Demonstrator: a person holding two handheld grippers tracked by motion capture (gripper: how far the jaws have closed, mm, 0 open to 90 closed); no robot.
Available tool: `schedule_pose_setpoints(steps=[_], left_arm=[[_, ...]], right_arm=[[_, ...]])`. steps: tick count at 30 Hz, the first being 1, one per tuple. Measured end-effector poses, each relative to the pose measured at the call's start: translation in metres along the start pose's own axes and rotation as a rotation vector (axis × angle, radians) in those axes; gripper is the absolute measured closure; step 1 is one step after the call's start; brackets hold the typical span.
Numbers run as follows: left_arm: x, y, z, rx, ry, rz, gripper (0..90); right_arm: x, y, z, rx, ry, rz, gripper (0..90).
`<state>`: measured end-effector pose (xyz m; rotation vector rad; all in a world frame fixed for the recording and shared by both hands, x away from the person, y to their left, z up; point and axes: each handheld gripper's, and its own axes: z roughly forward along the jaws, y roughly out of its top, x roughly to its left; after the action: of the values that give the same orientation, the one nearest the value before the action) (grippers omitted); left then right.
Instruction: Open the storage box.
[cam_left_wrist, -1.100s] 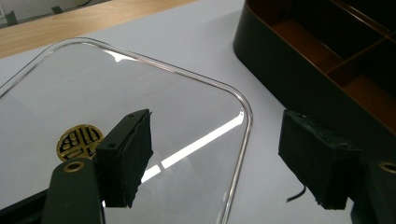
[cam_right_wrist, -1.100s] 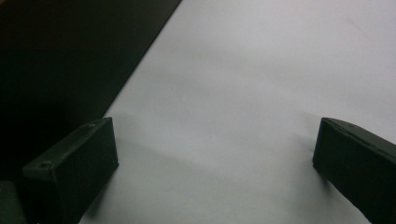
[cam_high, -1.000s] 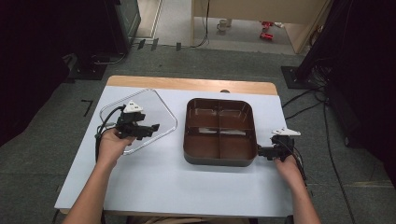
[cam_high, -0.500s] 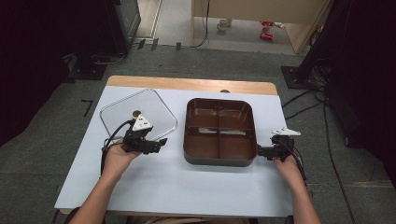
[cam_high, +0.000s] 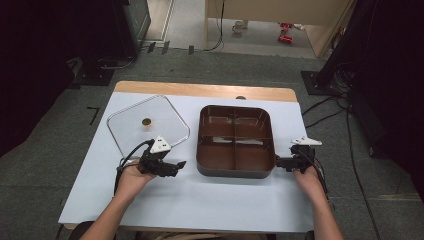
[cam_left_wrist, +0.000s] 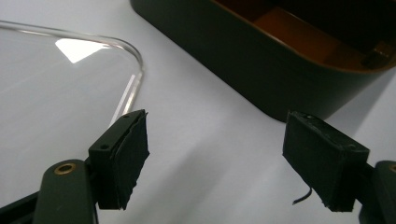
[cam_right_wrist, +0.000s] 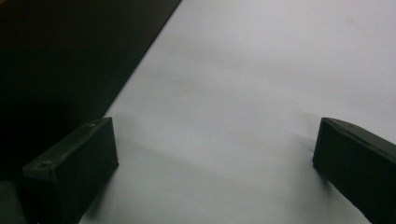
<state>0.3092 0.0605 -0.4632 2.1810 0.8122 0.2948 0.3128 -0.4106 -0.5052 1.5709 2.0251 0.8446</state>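
A dark brown tray (cam_high: 235, 173) with several empty compartments sits mid-table. A clear square lid (cam_high: 131, 123) lies flat to its left. My left gripper (cam_high: 180, 164) rests low at the lid's near right corner, pointing at the tray, open with nothing between its pads. In the left gripper view, my left gripper (cam_left_wrist: 217, 161) frames bare tabletop, with the lid's rounded corner (cam_left_wrist: 60, 79) on the left and the tray wall (cam_left_wrist: 261, 79) ahead. My right gripper (cam_high: 278, 162) stands open at the tray's near right corner. In the right gripper view, my right gripper (cam_right_wrist: 217, 172) has the tray's dark side (cam_right_wrist: 60, 56) to its left.
The white tabletop (cam_high: 210, 200) has free room along the near edge. A wooden strip (cam_high: 200, 90) runs along the far edge. Cables (cam_high: 127, 155) trail from the left gripper. Dark stands and floor surround the table.
My left gripper has moved off the lid toward the near side and slightly right, sinking to the table. The lid, the tray and the right gripper have stayed put.
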Motion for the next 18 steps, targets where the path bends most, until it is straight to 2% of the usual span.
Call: schedule_pose_setpoints(steps=[4, 6, 8, 12, 18], left_arm=[[-0.009, 0.000, 0.009, 0.022, -0.014, 0.031, 22.3], [-0.013, -0.001, 0.016, 0.037, -0.015, 0.063, 22.3], [-0.015, -0.002, 0.020, 0.048, -0.014, 0.068, 22.4], [-0.018, -0.005, 0.030, 0.086, 0.009, 0.098, 22.4], [-0.016, -0.006, 0.037, 0.082, -0.012, 0.085, 21.2]], right_arm=[[0.000, 0.000, 0.000, 0.000, 0.000, 0.000, 0.0], [0.000, 0.000, 0.000, 0.000, 0.000, 0.000, 0.0], [0.000, 0.000, 0.000, 0.000, 0.000, 0.000, 0.0], [0.000, 0.000, 0.000, 0.000, 0.000, 0.000, 0.0], [0.000, 0.000, 0.000, 0.000, 0.000, -0.001, 0.0]])
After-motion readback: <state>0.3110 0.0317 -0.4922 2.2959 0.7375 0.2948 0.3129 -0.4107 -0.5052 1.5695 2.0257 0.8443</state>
